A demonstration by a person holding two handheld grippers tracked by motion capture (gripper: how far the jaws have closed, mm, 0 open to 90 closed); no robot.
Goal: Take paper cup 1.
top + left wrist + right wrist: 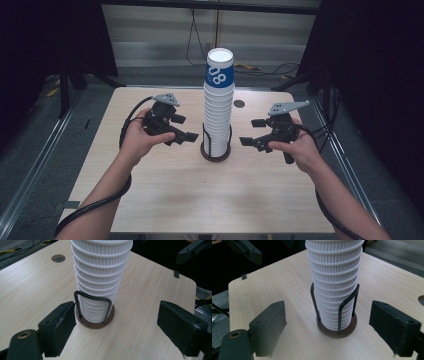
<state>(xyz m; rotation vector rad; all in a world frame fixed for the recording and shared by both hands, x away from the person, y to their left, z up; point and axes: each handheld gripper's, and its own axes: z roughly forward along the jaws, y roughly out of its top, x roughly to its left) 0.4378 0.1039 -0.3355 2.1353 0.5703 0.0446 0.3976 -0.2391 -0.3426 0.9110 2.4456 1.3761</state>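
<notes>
The left gripper (192, 136) is held above the bench (165, 200), its jaws spread apart with nothing between them, pointing inward at the stack of cups (218, 112). In the left gripper view the stack (100, 277) stands just ahead of the jaws, nearer the left-hand one, which sits close by the holder's base without clearly touching it. The right gripper (250, 132) mirrors it from the other side, also released and empty, its jaws aimed at the same stack (334, 282), which sits ahead of the gap between them and apart from both.

The stack of white ribbed cups stands upright near the middle of the bench, a little toward the far edge, in a holder (216, 150) made of a round brown base and black wire loops that hug the lowest cups. The topmost cup (220, 67) is blue with white print. A round hole (239, 104) lies in the bench surface beyond the stack, toward the far edge.
</notes>
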